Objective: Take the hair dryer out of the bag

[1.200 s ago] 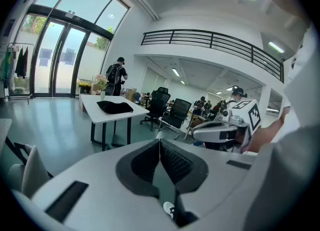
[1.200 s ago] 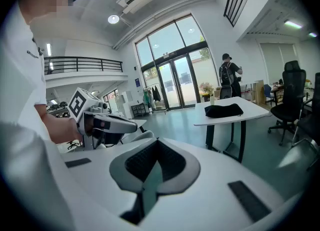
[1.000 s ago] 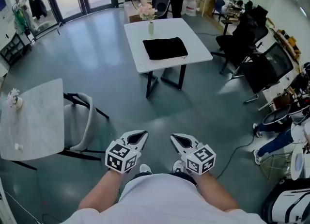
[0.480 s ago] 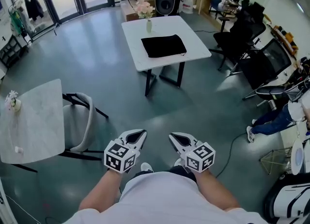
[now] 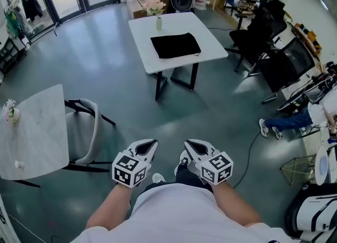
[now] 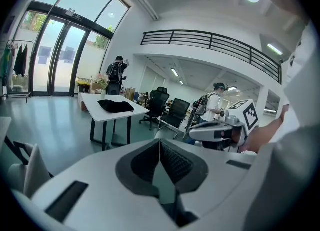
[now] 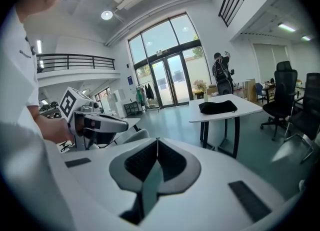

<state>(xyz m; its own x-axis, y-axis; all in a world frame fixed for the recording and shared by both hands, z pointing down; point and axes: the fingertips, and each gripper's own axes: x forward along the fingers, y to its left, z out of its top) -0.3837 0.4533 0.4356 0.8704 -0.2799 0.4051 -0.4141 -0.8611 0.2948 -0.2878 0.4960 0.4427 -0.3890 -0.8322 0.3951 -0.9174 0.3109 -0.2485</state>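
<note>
Ahead, black bag on table; marker-cubed left tongs, right tongs closed

text: none readable | labels: none | numbers: none | signs: none

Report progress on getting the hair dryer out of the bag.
Done: nothing; no hair dryer is in sight. In hand: nothing; the left gripper and right gripper are shut and empty, low in front of the person. Left: everything. The black bag lies flat on the white table across the floor, so reach it, open it and draw the dryer out.
</note>
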